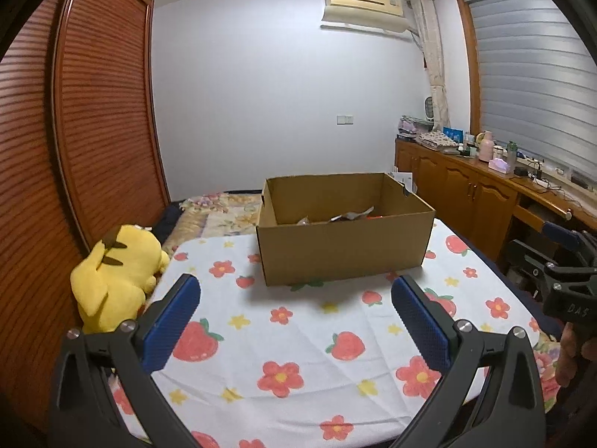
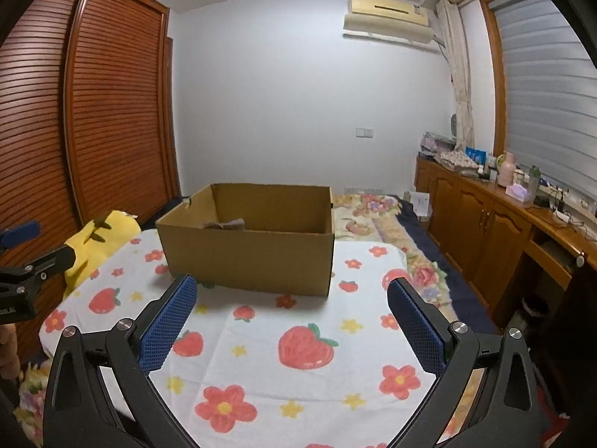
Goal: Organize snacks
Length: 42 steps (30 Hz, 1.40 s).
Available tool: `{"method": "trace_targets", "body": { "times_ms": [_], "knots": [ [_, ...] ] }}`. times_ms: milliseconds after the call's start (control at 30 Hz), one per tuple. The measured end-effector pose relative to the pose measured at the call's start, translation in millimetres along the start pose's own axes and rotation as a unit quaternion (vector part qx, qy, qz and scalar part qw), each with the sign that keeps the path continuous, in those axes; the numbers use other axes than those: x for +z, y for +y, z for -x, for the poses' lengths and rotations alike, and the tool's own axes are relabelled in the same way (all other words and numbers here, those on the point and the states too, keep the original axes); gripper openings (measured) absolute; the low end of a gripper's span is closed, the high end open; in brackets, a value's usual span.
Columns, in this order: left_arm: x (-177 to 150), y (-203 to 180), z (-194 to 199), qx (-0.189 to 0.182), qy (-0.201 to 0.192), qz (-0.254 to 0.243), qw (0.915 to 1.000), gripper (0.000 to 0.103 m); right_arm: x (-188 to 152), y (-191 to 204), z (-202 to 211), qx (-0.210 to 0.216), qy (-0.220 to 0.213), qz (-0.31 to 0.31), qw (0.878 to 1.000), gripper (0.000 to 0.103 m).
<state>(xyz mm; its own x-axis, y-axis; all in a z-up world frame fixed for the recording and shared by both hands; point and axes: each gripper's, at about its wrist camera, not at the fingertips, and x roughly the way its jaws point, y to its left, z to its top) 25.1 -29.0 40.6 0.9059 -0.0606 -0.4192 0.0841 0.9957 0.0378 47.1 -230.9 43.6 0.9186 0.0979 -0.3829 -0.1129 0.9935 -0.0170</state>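
Bedroom: cardboard box (image 1: 345, 250) holding snack packets (image 1: 350, 216) on a strawberry-print cloth (image 1: 298, 336); left tool (image 1: 294, 295) and right tool (image 2: 291, 295) both spread, empty.

Only legible txt: "DA5" on right tongs (image 1: 571, 291) body, seen fr. left wrist cam.

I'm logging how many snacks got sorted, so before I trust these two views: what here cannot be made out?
- Contents of the open brown cardboard box: the left wrist view shows only crinkled wrapper tops over its front wall; no count possible.
- Right wrist view: that wall hides nearly everything inside.
- Yellow plush toy: partly behind the box and the left gripper in the right wrist view.
- Small items on the wooden sideboard: too small to identify.
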Motion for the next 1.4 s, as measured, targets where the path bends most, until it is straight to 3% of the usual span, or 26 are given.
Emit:
{"method": "trace_targets", "body": {
  "times_ms": [1400],
  "knots": [
    [-13,12,-3,0.009,0.010,0.014,0.9998,0.103,-6,4,0,0.000,0.004,-0.001,1.000,0.103]
  ]
}}
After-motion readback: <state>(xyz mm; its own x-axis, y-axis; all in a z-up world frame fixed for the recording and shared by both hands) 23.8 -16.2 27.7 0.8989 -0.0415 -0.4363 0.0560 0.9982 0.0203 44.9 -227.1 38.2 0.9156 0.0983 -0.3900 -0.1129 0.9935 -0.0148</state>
